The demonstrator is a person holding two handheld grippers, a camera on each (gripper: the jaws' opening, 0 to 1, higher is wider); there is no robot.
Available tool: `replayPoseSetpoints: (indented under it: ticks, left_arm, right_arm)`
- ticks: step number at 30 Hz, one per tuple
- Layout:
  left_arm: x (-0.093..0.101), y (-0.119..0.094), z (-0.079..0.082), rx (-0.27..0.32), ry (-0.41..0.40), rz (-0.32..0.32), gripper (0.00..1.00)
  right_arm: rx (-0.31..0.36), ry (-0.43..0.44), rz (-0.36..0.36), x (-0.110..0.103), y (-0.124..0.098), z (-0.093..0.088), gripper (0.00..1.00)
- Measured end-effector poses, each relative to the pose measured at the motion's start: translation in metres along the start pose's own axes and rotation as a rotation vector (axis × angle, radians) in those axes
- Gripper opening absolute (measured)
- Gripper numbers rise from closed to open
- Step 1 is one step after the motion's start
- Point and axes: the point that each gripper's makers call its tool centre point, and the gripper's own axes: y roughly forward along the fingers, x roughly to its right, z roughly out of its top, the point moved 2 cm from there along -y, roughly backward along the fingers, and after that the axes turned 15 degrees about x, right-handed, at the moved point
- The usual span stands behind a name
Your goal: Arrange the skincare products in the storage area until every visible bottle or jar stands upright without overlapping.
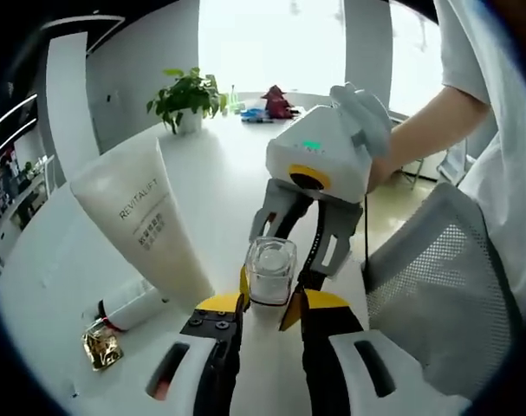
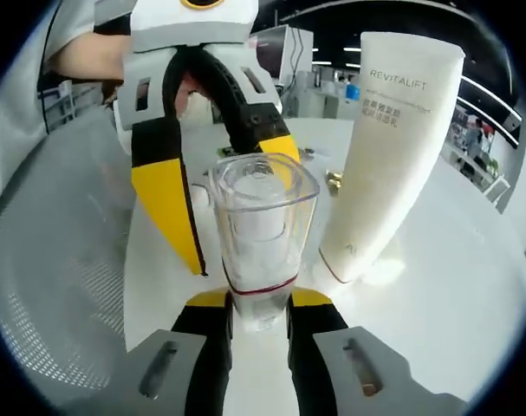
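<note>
On the white table (image 1: pixel 219 182), both grippers close on one clear bottle (image 1: pixel 269 270).

The left gripper (image 1: pixel 270 305) and the right gripper (image 2: pixel 259 305) each pinch the bottle's base from opposite sides, upright. The tall Revitalift tube (image 2: pixel 392 147) stands just beside it. Uneven release could tip the bottle into the tube and topple both.

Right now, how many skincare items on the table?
3, maybe more hidden: clear bottle between both grippers' jaws, tall white tube standing beside it, small white bottle lying behind the tube.
</note>
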Motion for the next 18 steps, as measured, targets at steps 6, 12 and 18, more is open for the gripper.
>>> replayPoseSetpoints:
  ticks: [6,12,18]
  left_arm:
    - [-0.005,-0.001,-0.005,-0.025,-0.009,0.033,0.24]
    - [-0.01,0.001,-0.009,-0.032,-0.021,0.043,0.23]
    - [-0.01,0.004,-0.014,-0.041,-0.021,0.042,0.23]
  right_arm:
    - [0.005,-0.008,0.009,0.013,0.003,0.001,0.23]
    - [0.014,-0.003,0.009,0.018,0.005,0.004,0.26]
    - [0.004,0.014,-0.012,0.016,0.0,0.002,0.28]
